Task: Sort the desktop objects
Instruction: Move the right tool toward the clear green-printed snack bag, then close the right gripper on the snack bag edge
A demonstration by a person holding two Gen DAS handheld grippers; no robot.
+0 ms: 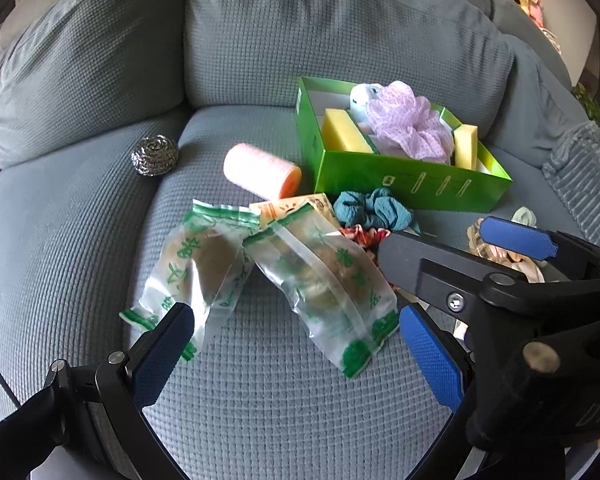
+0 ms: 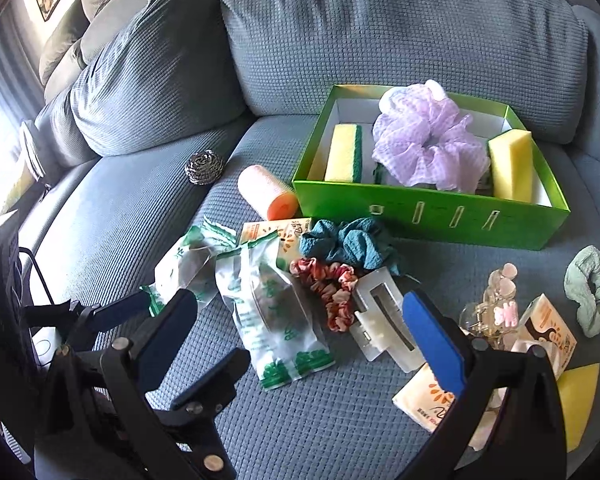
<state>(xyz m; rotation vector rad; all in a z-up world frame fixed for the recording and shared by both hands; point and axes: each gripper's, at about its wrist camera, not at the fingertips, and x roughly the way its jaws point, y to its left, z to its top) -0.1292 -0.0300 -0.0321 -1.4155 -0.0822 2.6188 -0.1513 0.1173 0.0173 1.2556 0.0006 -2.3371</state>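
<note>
My left gripper (image 1: pixel 296 356) is open low over the sofa seat, and two clear snack packets with green print (image 1: pixel 196 264) (image 1: pixel 328 280) lie between and just ahead of its fingers. Over the right-hand packet (image 2: pixel 268 312) my right gripper (image 2: pixel 300 338) is open too, with a white claw clip (image 2: pixel 380 320) and a red floral scrunchie (image 2: pixel 332 288) by its right finger. A green box (image 2: pixel 428 212) behind holds two yellow sponges, a purple bath puff (image 2: pixel 424 140) and a small plush toy (image 1: pixel 362 98).
On the grey-blue seat cushion (image 1: pixel 260 400) lie a steel scourer (image 1: pixel 155 155), an orange-pink roll (image 1: pixel 260 170) and a teal scrunchie (image 2: pixel 348 244). At the right lie tissue packets (image 2: pixel 548 328), a clear beaded clip (image 2: pixel 496 304), a mint scrunchie (image 2: pixel 590 288) and a yellow sponge (image 2: pixel 578 400). Back cushions rise behind.
</note>
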